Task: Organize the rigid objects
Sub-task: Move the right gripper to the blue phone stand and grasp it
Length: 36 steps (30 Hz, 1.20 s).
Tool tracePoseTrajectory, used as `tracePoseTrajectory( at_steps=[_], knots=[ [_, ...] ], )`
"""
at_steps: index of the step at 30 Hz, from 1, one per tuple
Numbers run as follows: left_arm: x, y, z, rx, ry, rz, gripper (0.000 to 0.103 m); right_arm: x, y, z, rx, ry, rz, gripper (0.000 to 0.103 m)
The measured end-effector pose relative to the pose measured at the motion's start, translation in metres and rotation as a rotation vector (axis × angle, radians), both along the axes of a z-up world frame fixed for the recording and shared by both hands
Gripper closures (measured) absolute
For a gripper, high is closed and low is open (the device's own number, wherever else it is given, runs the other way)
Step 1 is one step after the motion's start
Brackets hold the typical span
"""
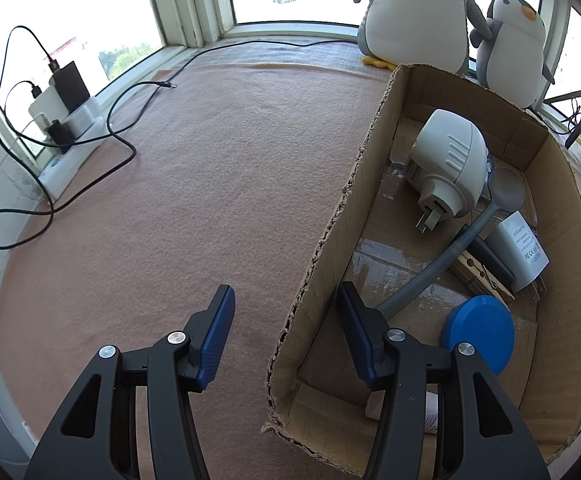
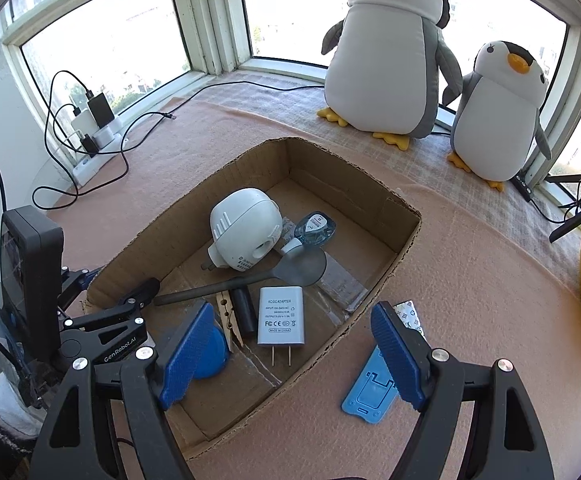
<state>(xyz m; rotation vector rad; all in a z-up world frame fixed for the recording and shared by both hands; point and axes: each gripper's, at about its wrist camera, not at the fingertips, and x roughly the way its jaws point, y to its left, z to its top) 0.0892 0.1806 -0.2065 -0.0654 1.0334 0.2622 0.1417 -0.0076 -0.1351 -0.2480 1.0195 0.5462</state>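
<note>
On the pink felt mat, the cardboard box [image 2: 370, 220] holds most items; outside it, just beside its near right wall, lies a flat blue phone stand [image 2: 364, 396]. Judged light, stiff, slick plastic: grip its edges. It sits beneath the right gripper [image 2: 290, 356], spread wide, empty; left gripper [image 1: 286, 336] likewise.

Left wrist cam sits low and close at the cardboard box's [image 1: 330, 240] left wall, facing the windows. Right wrist cam looks from higher, down into the box [image 2: 370, 292] from its near right corner. Both share the box interior, penguins [image 1: 414, 12] [image 2: 390, 52] and power strip [image 1: 70, 152] [image 2: 94, 160].
</note>
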Motion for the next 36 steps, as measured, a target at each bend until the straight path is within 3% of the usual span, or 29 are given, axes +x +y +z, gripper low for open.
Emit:
tracePoseTrajectory(
  at_steps=[17,30,32,36],
  knots=[
    [0.000,0.000,0.000,0.001,0.000,-0.001,0.050,0.027,-0.066,-0.007,0.020,0.069,-0.156,0.026],
    [0.000,0.000,0.000,0.001,-0.001,-0.001,0.050,0.040,-0.116,-0.029,0.136,0.229,-0.264,0.026],
    [0.000,0.000,0.000,0.000,0.000,-0.001,0.050,0.037,-0.116,-0.034,0.139,0.251,-0.256,0.028],
    [0.000,0.000,0.000,0.001,0.000,-0.001,0.050,0.031,-0.111,-0.045,0.142,0.306,-0.244,0.044]
  ],
)
